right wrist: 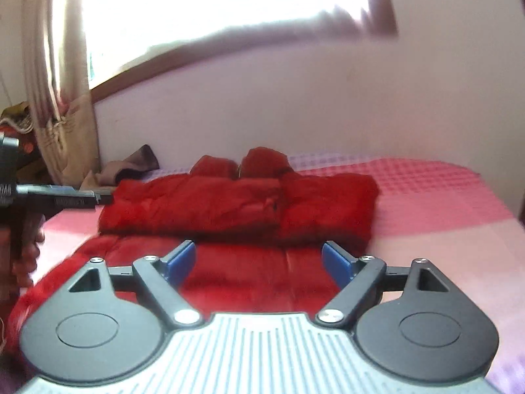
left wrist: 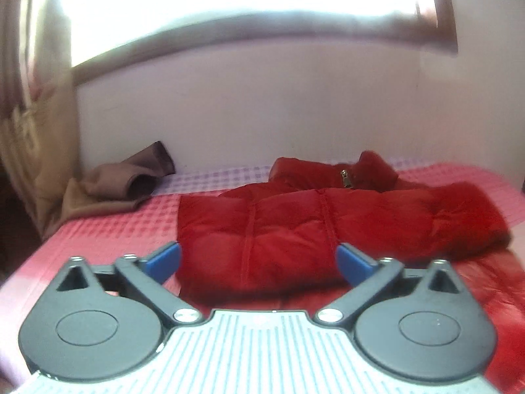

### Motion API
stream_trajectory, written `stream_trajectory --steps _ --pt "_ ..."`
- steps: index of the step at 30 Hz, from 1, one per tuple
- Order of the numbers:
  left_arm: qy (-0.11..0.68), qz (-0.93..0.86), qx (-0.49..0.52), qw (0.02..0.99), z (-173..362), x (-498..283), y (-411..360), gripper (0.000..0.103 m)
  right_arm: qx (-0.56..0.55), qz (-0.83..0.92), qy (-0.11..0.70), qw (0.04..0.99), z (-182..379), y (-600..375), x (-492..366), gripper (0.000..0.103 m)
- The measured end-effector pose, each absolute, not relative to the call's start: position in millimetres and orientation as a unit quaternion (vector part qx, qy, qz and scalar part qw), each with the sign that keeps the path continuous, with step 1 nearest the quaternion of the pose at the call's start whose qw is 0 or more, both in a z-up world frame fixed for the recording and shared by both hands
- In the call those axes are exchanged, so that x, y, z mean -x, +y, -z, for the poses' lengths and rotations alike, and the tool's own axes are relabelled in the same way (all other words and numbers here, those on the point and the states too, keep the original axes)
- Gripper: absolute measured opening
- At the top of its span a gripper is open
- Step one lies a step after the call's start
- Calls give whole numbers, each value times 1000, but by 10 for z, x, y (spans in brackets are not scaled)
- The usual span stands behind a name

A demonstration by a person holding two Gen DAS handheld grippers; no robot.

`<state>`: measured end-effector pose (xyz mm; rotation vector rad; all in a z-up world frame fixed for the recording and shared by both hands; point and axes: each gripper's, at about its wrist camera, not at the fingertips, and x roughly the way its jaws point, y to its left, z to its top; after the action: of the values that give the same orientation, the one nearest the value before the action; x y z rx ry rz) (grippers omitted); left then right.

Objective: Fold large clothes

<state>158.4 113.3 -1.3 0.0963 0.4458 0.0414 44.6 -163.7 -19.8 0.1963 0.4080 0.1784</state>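
Observation:
A red puffer jacket [left wrist: 295,223] lies partly folded on a pink checked bed cover [left wrist: 115,229], its collar and brass zipper pull [left wrist: 345,177] toward the wall. My left gripper [left wrist: 259,259] is open just in front of the jacket's near edge, holding nothing. In the right wrist view the jacket [right wrist: 242,207] has its sleeves folded over the body, and its lower part spreads toward me. My right gripper [right wrist: 259,259] is open above that lower part, holding nothing. The left gripper's body [right wrist: 59,197] shows at the left edge of the right wrist view.
A brown garment [left wrist: 124,184] lies crumpled at the bed's far left by the white wall [left wrist: 262,105]. A beige curtain [left wrist: 36,115] hangs at the left under a bright window. The bed's right edge [right wrist: 492,197] drops off at the far right.

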Motion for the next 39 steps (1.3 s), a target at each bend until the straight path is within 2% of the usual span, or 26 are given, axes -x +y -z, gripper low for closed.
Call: stream_trajectory --steps 5,13,25,28,30,31,32,33,34,35,37,39 --pt "239 -4 -11 971 74 -929 1462 103 -94 -81 223 967 398 -1727 236 91" --pt "302 -8 52 952 320 -307 2101 103 -167 -51 269 947 786 -1970 586 91" --pt "362 13 111 925 799 -170 2614 103 -247 -105 311 912 1062 -1961 460 91" --pt "379 39 152 912 903 -219 2680 96 -272 -117 317 901 1138 -1976 394 91" --pt "384 59 162 907 937 -267 2678 90 -293 -125 324 891 1202 -1987 346 80" --pt "391 68 163 903 953 -303 2664 84 -301 -133 330 885 1226 -1981 320 68" --pt "391 70 159 904 953 -323 2644 84 -306 -138 333 881 1245 -1971 300 61" --pt "389 73 157 905 952 -338 2622 81 -306 -140 335 880 1251 -1943 287 58" --pt "387 81 157 905 950 -353 2611 72 -301 -142 335 882 1249 -1922 282 52" --pt "387 90 158 904 946 -368 2596 54 -295 -144 333 884 1238 -1902 281 42" --pt "392 111 155 900 931 -405 2520 33 -301 -151 325 884 1216 -1908 288 32" --pt "380 106 106 913 874 -360 2368 30 -304 -158 321 883 1204 -1930 291 28"
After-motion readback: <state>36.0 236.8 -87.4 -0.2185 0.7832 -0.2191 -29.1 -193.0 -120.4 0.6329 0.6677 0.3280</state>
